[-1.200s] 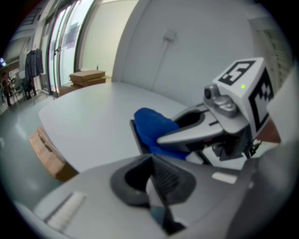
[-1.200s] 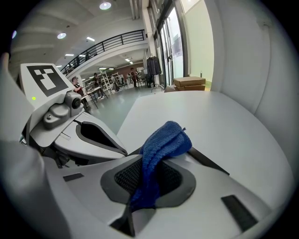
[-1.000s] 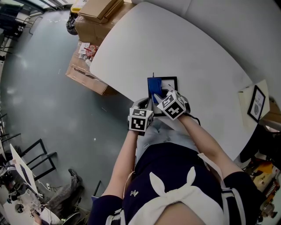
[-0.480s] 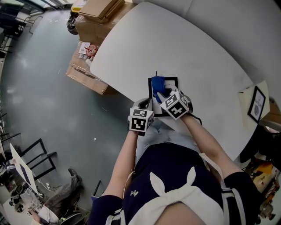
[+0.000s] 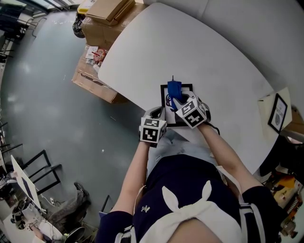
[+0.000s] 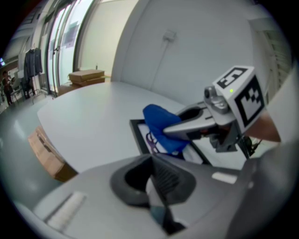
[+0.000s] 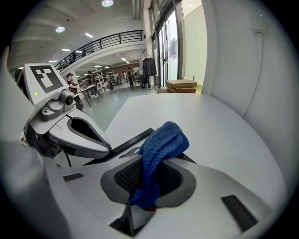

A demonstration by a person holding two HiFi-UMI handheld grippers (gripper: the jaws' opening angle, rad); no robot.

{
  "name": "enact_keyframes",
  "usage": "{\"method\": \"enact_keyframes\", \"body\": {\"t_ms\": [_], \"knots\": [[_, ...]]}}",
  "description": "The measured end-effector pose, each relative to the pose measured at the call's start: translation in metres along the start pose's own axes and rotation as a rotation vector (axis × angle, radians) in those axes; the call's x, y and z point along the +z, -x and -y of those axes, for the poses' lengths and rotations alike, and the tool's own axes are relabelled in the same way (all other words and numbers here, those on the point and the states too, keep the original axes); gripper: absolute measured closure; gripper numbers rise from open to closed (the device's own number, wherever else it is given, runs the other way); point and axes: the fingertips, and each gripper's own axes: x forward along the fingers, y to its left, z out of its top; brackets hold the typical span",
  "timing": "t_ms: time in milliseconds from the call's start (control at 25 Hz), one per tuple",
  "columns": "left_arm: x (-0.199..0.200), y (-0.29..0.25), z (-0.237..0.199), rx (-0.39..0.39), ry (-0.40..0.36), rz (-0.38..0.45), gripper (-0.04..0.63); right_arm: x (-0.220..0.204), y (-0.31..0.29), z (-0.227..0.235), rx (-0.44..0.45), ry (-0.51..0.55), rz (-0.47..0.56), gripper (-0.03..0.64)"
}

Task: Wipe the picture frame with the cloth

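A black picture frame (image 5: 186, 87) lies flat on the white table (image 5: 213, 57), close to its near edge. My right gripper (image 5: 175, 96) is shut on a blue cloth (image 5: 174, 88) over the frame's far left part. In the right gripper view the cloth (image 7: 162, 141) bulges out between the jaws, with the frame's black edge (image 7: 133, 140) just beyond. My left gripper (image 5: 156, 114) rests at the frame's near left corner. Its jaws look closed in the left gripper view (image 6: 152, 161), and that corner of the frame (image 6: 138, 133) is hidden behind them.
A second small framed picture (image 5: 278, 111) stands at the table's right edge. Cardboard boxes (image 5: 92, 80) sit on the floor to the left of the table, with more (image 5: 107, 12) at the far left corner. Beyond the frame the tabletop is wide and bare.
My right gripper has slid the blue cloth across the frame, away from me and slightly right, toward its far edge. The left gripper has stayed still.
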Motion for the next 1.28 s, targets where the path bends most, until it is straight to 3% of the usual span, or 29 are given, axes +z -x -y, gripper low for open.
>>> {"method": "enact_keyframes", "body": {"t_ms": [1280], "knots": [[-0.001,0.000,0.000,0.016,-0.001,0.000,0.592,-0.014,0.012,0.052,-0.107,-0.091,0.001,0.552]]}}
